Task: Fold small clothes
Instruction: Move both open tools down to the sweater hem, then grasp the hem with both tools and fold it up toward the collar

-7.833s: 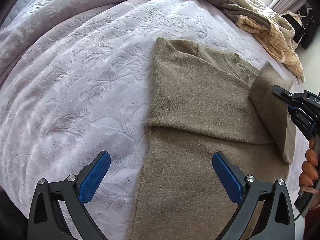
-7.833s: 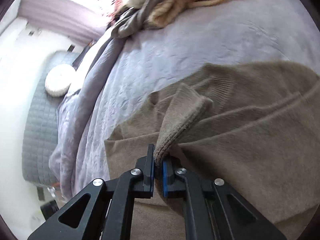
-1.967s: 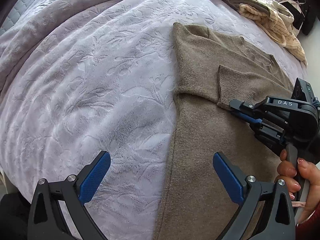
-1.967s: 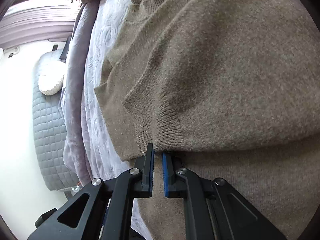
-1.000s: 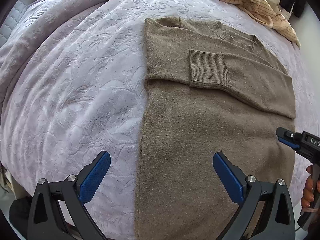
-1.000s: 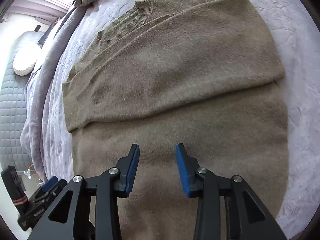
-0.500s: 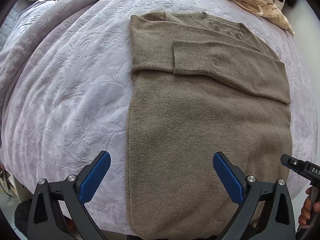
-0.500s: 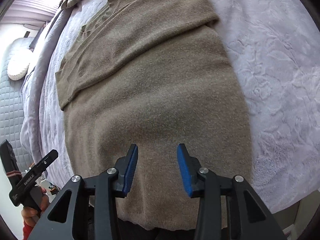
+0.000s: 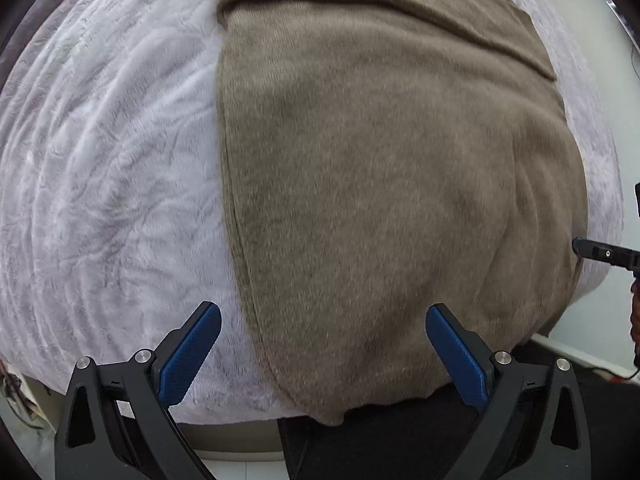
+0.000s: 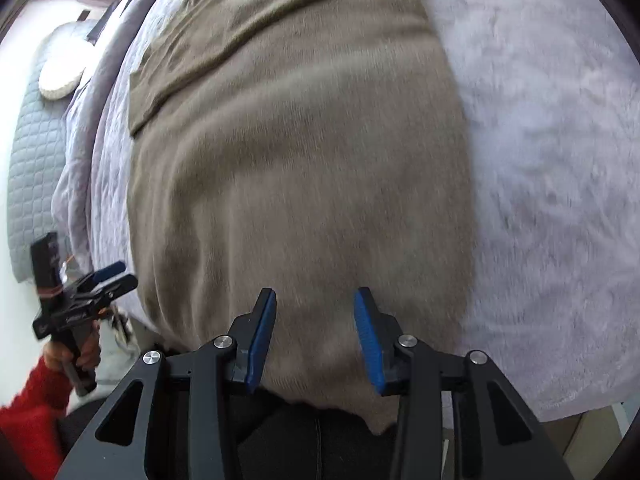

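Left wrist view: left gripper (image 9: pixel 320 344) jaws spread wide, nothing between them; blue pads (image 9: pixel 188 354) are dimpled rubber on black plastic arms with silver screws. Left pad is over the bedspread (image 9: pixel 112 168), a pale lilac plush with embossed leafy relief. Right pad is over the sweater (image 9: pixel 380 168): olive-brown fuzzy knit, lying flat on the bed, body long and roughly rectangular, hem at the near bed edge and hanging slightly over it. Sleeves are folded across the chest at the top of frame. A few soft wrinkles on the right side of the body. At far right the right gripper's black tip sits at the sweater's right edge.

Right wrist view (motion-blurred): headboard (image 10: pixel 32 152) at far left, grey quilted squares, with a round white cushion (image 10: pixel 60 76) against it. Left gripper seen low left, held by a hand in a red sleeve; white lettering on it is unreadable. Right gripper (image 10: pixel 316 336) jaws parted, empty, over the sweater's hem area. Bedspread to the right.
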The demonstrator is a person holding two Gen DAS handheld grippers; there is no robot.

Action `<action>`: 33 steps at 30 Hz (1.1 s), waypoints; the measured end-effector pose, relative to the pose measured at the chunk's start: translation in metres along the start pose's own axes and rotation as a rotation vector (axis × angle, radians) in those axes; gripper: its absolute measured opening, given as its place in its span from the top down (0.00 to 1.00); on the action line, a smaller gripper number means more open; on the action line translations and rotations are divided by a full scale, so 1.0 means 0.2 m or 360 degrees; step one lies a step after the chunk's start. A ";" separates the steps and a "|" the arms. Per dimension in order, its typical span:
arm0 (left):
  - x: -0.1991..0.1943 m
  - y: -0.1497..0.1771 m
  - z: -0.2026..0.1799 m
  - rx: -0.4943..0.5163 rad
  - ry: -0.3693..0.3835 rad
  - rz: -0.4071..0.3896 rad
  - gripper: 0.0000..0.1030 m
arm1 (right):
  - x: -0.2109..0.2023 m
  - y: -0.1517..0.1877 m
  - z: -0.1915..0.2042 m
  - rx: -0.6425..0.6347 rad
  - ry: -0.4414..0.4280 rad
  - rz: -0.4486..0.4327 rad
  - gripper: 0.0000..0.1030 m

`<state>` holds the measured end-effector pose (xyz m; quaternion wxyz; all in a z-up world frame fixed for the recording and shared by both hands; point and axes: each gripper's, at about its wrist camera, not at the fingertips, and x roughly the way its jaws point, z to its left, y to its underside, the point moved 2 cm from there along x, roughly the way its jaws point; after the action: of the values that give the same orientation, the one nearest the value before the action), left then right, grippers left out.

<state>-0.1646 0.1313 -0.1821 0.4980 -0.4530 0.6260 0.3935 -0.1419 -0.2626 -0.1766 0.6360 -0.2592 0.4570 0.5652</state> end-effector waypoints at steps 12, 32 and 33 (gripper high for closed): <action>0.13 0.23 -0.06 0.0121 0.0258 0.0198 0.00 | 0.10 0.27 -0.17 -0.0003 -0.0078 0.0311 0.56; 0.05 0.22 0.10 -0.0237 0.0672 0.0180 0.88 | 0.11 0.23 -0.09 0.0270 -0.0546 0.0156 0.92; 0.01 0.20 0.10 -0.0263 0.0739 0.0151 0.88 | 0.08 0.22 -0.08 0.0289 -0.0594 0.0121 0.93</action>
<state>-0.1975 0.1617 -0.1856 0.2831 -0.5405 0.7099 0.3516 -0.1901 -0.2581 -0.1897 0.7085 -0.0741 0.3898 0.5836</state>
